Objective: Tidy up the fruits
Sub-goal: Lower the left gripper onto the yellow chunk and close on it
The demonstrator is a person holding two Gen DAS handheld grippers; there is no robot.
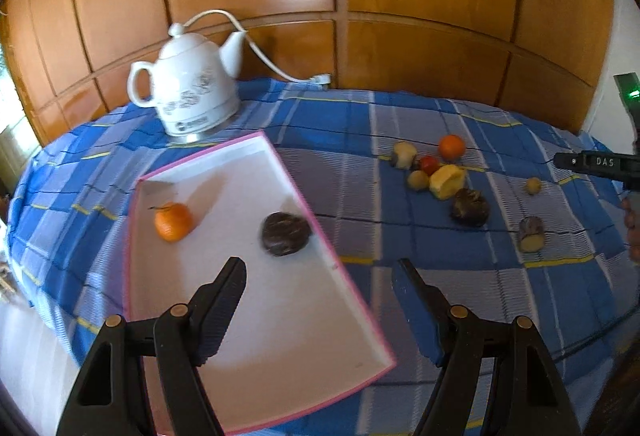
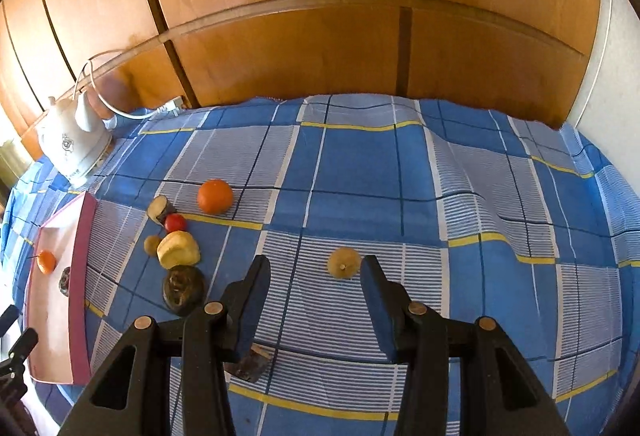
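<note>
A pink-rimmed white tray [image 1: 280, 316] lies on the blue checked cloth; it holds a tangerine [image 1: 173, 221] and a dark round fruit [image 1: 285, 234]. My left gripper [image 1: 320, 276] is open and empty above the tray's near right edge. To the right lie an orange [image 1: 452, 147], a small red fruit [image 1: 429, 164], a yellow piece [image 1: 448, 181] and a dark fruit [image 1: 470, 206]. My right gripper [image 2: 316, 276] is open and empty, just short of a small yellow-brown fruit [image 2: 344, 262]. A cut brown piece [image 2: 250, 364] lies under its left finger.
A white kettle [image 1: 192, 91] with a cord stands at the back left of the table, against wooden panels. The tray also shows at the left of the right wrist view [image 2: 80, 276]. The cloth [image 2: 500, 215] is rumpled on the right.
</note>
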